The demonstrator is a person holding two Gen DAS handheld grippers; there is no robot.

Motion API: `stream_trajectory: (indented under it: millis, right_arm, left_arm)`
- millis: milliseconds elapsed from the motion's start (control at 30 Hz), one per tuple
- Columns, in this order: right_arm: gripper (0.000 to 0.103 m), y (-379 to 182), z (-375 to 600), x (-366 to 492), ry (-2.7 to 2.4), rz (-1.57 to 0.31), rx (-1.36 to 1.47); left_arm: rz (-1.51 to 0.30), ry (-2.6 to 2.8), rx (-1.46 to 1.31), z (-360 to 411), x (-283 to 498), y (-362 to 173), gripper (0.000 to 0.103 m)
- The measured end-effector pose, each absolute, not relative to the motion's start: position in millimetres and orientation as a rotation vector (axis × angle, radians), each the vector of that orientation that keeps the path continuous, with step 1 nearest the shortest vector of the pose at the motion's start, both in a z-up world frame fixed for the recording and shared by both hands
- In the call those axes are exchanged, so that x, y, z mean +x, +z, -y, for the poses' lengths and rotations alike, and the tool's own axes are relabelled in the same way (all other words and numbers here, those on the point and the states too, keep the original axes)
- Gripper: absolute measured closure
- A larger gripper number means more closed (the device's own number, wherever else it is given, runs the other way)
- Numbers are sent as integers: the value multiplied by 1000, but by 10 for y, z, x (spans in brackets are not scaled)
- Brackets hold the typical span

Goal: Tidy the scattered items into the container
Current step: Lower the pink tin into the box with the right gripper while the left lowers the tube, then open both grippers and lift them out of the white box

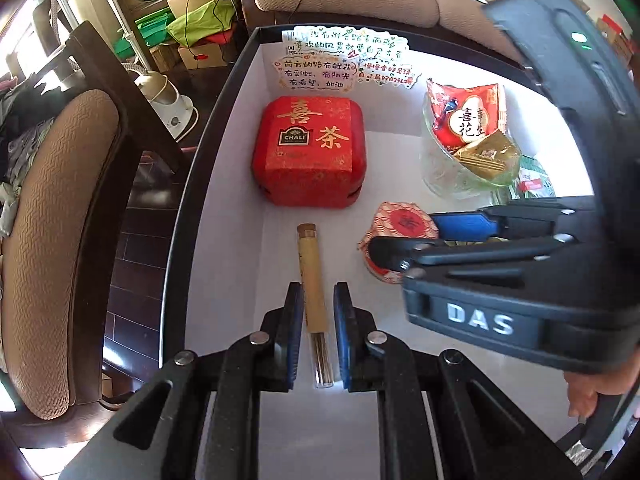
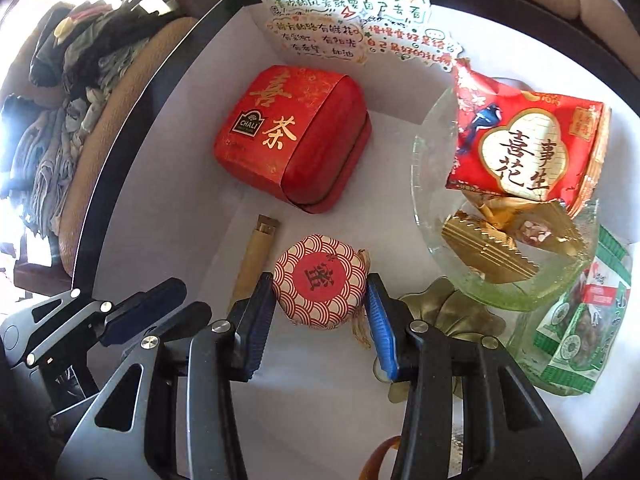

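On the white floor of a big box with black walls (image 1: 224, 92) lies a thin glass tube (image 1: 313, 292). It has a cork at the far end, a tan paper wrap round its middle, and thin sticks showing through the clear near end. The left gripper (image 1: 318, 330) has one blue ribbed pad on each side of the tube. The pads are near it, but little gaps show, so the claw is spread and not squeezing.

Just beside the tube sits a round little packet (image 2: 320, 280). Its paper has a red and white wave pattern and a red dot with a letter on top. The right gripper (image 2: 320, 312) has its pads (image 2: 382, 328) around the packet, very close to its sides. I cannot tell if they press it.

Farther back sits a shiny red tea box (image 1: 310, 150) with round corners and gold letters. To the right is a clear, greenish glass bowl (image 2: 516, 296), bumpy at the rim. It holds a red snack bag (image 2: 528, 148) and a gold foil candy (image 2: 488, 254). A green snack bag (image 2: 580, 316) lies next to the bowl. Paper stickers (image 1: 344, 60) with handwriting lean on the back wall.
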State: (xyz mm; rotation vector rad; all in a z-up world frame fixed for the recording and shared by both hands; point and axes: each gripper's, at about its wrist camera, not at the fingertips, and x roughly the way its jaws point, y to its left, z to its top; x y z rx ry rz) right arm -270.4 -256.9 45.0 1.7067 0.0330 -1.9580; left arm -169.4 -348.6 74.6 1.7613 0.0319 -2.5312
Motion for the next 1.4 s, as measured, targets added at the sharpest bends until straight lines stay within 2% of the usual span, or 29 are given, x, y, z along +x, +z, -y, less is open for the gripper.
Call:
stream_trajectory:
  millis: [433, 533, 633, 900, 1133, 1200, 1300, 1400]
  right_arm:
    - [60, 499, 2748, -2663, -2057, -268, 1653]
    - [58, 467, 2805, -2590, -2019, -386, 1692]
    - [58, 482, 2762, -2530, -2014, -420, 1700]
    - [64, 627, 2610, -2544, -2026, -325, 1671]
    - [65, 703, 2600, -2590, -2135, -369, 1629]
    - [65, 717, 2558, -2624, -2143, -315, 1634]
    - [66, 774, 2387, -2656, -2107, -128, 1678]
    - [78, 785, 2322, -2618, -1984, -49, 1699]
  left_arm:
    - [-57, -2587, 1752, 3476, -1753, 862, 88]
    - [-104, -2595, 1763, 3476, -1717, 890, 88]
    - [-169, -2615, 1770, 3507, -1652, 961, 88]
    - [-153, -2606, 1771, 3463, -1643, 927, 87]
    - [-161, -2610, 1770, 3468, -1623, 928, 87]
    - [-169, -2609, 1770, 3472, -1624, 922, 87]
    - [-182, -2605, 1775, 3465, -1628, 908, 88]
    - [-203, -2612, 1781, 3475, -1618, 907, 87]
